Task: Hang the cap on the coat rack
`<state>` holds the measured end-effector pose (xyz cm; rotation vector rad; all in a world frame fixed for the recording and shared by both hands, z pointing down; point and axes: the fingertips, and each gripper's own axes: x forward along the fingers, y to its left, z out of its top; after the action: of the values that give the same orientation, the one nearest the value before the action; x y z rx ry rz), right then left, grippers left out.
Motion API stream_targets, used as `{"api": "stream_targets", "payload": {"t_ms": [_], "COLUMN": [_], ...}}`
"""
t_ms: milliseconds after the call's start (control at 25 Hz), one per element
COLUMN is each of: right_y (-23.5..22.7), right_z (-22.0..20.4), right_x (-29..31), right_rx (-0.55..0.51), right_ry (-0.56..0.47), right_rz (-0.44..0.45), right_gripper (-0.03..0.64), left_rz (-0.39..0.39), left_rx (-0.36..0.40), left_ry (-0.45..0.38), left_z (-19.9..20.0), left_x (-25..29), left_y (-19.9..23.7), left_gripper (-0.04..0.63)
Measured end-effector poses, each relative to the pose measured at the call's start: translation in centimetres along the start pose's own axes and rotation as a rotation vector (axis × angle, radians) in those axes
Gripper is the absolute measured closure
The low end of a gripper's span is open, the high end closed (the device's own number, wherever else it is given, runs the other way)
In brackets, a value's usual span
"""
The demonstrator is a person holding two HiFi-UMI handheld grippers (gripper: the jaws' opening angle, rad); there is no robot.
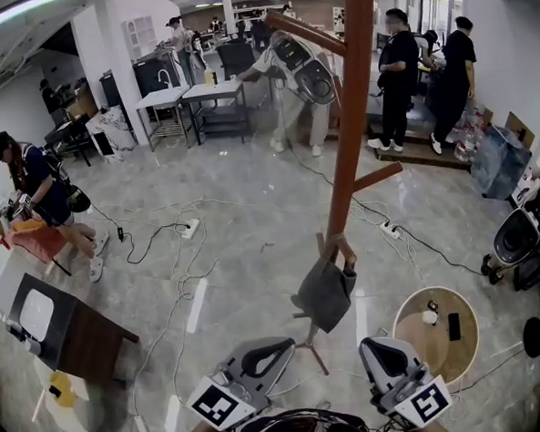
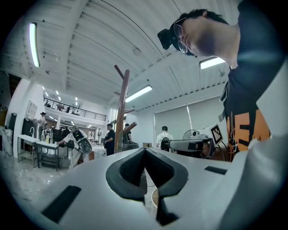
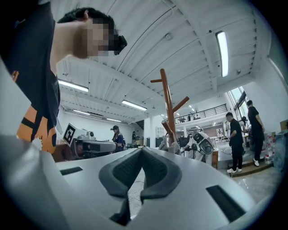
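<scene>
A tall brown coat rack (image 1: pixel 350 114) stands on the shiny floor in the head view, with pegs angled up from its pole. A dark grey cap (image 1: pixel 325 294) hangs by its strap from a low peg, just ahead of both grippers. My left gripper (image 1: pixel 283 348) is low at the bottom left of the cap, shut and empty. My right gripper (image 1: pixel 374 348) is at the bottom right, also shut and empty. Each gripper view looks upward past closed jaws: the left gripper (image 2: pixel 145 150) sees the rack (image 2: pixel 121 112), and the right gripper (image 3: pixel 141 149) sees the rack (image 3: pixel 168 108).
A small round wooden table (image 1: pixel 435 333) with a few small items stands right of the rack's base. Cables and power strips (image 1: pixel 182 262) trail over the floor. A dark desk (image 1: pixel 76 332) is at the left. Several people stand at the back and left.
</scene>
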<state>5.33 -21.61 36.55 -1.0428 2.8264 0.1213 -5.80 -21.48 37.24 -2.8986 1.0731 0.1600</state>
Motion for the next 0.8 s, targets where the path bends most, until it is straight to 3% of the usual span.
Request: {"api": "stream_targets", "payload": {"t_ms": [200, 400, 600, 800], "right_y": [0.7, 0.6, 1.1, 0.8], "right_z": [0.4, 0.1, 1.3, 0.9], "right_x": [1.1, 2.7, 3.3, 2.9], "right_rx": [-0.043, 0.021, -0.044, -0.044], "right_ry": [-0.003, -0.037, -0.063, -0.052], "right_rz": [0.032, 0.033, 0.071, 0.055], "right_gripper": [0.603, 0.603, 0.603, 0.603], "left_rz": [0.006, -0.008, -0.042, -0.023], "left_rx": [-0.010, -0.008, -0.002, -0.011], "left_ry": [0.001, 0.001, -0.028, -0.015], "left_z": [0.2, -0.1, 0.5, 0.0], "left_x": [0.0, 0.4, 1.2, 0.8], "left_y": [0.2, 0.1, -1.0, -0.3], "left_gripper": [0.572, 0.572, 0.572, 0.572]}}
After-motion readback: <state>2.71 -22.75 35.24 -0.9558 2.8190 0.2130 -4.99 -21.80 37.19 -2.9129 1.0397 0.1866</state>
